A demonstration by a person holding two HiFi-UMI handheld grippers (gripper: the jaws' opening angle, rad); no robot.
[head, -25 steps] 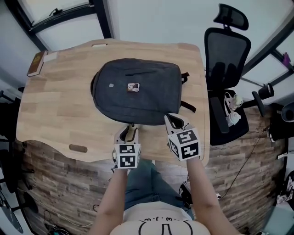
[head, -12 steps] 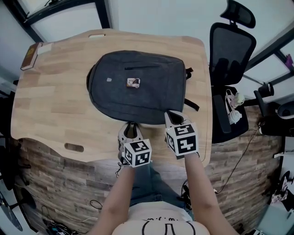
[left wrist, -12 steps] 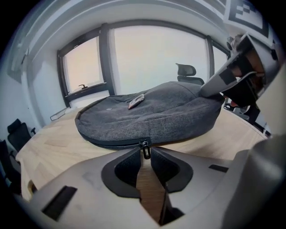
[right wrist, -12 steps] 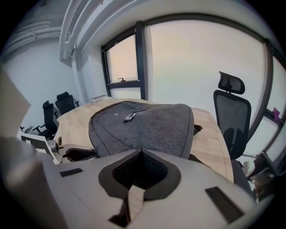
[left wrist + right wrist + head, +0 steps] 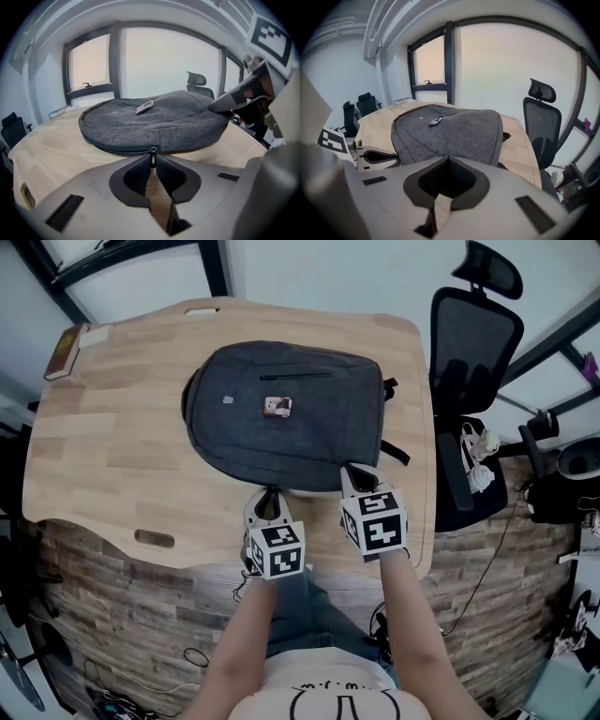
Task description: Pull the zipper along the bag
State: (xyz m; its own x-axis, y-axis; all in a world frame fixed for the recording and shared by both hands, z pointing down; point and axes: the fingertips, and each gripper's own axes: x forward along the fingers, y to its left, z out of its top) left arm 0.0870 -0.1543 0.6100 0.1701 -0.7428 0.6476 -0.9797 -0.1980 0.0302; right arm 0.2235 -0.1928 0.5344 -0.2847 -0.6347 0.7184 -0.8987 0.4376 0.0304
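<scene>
Narrower than before, left gripper [image 5: 270,493] closing on zipper pull [image 5: 153,152], right gripper [image 5: 354,471] pinching bag [image 5: 300,442], lying crosswise

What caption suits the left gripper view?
Left gripper closing its jaws on the zipper pull at the near edge of the gray backpack, on a wooden table.

**anon1:** what colour's the bag [image 5: 281,418]?

**anon2:** charcoal grey, kinda heathered weave. The zipper pull [image 5: 153,154] is black. The table [image 5: 103,456] is pale wood in plank strips, the chair [image 5: 473,334] at 2 o'clock is black, and the floor [image 5: 122,615] at 7 is mixed brown boards.

**anon1:** jeans [image 5: 300,610]?

**anon2:** faded blue, 6 o'clock.
</scene>
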